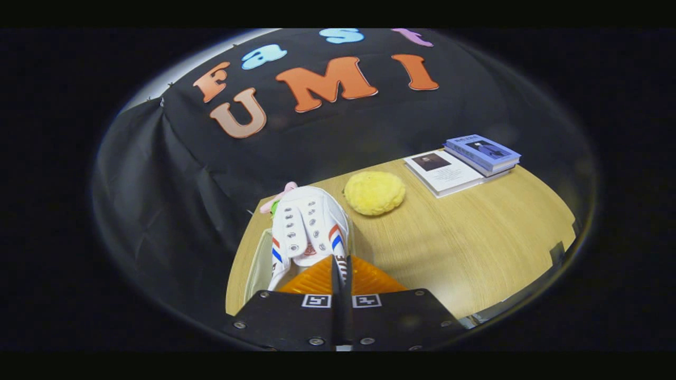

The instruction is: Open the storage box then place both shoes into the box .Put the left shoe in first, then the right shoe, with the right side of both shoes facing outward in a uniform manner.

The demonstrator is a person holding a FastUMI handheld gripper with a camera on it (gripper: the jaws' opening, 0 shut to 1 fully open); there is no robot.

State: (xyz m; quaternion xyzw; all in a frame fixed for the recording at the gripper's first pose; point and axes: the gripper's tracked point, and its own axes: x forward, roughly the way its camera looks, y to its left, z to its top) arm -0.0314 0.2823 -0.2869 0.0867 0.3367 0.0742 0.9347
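A white shoe [309, 232] with red and blue side stripes and rows of metal eyelets points away from me, just ahead of the fingers. My gripper [341, 266] is shut on the shoe's rear edge, with a thin strip of the shoe pinched between both fingers. The shoe hangs over the pale, translucent storage box [257, 264], whose near-left wall shows beside the shoe. The box's inside is hidden by the shoe and the fingers. A pink and green bit [279, 200] peeks out beyond the shoe's toe; I cannot tell what it is.
The wooden table [475, 248] stretches to the right. A round yellow fluffy pad [374, 192] lies just beyond the shoe. Further right, a white book [443, 171] lies next to a stack of blue books [483, 153]. Black cloth hangs behind and to the left.
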